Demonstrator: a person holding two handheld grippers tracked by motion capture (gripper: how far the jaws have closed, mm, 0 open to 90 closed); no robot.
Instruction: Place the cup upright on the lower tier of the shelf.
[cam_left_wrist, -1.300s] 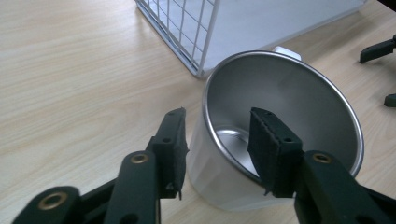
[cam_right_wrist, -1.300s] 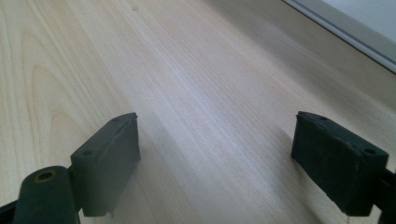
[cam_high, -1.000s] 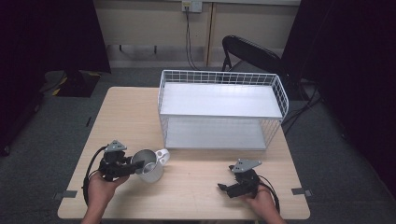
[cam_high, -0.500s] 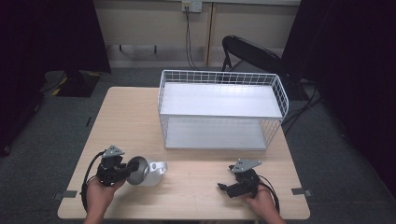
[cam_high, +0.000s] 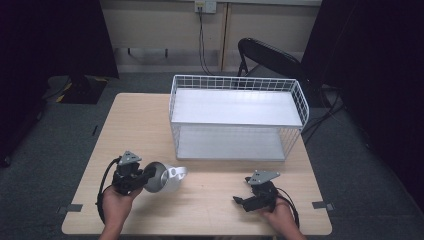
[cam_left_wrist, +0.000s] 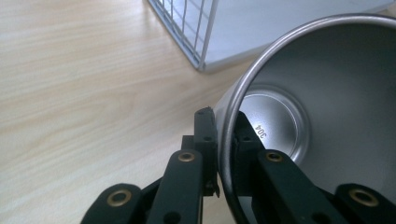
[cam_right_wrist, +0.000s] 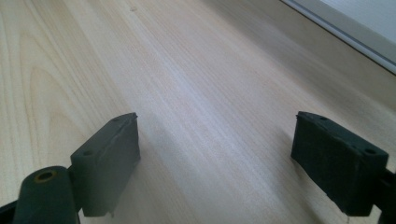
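Note:
A shiny steel mug with a handle lies tipped on its side near the table's front left, mouth toward my left hand. My left gripper is shut on its rim; in the left gripper view one jaw sits outside and one inside the mug's rim, and the mug's bottom reads "304". My right gripper rests at the front right, open, with only bare wood between its pads.
A white wire basket with two levels stands at the middle back of the wooden table; its corner lies just beyond the mug. A black chair stands behind the table. Cables trail from both grippers.
My left gripper has drawn back toward the front edge with the mug, tipping it so its mouth faces the hand. The right gripper has stayed where it was.

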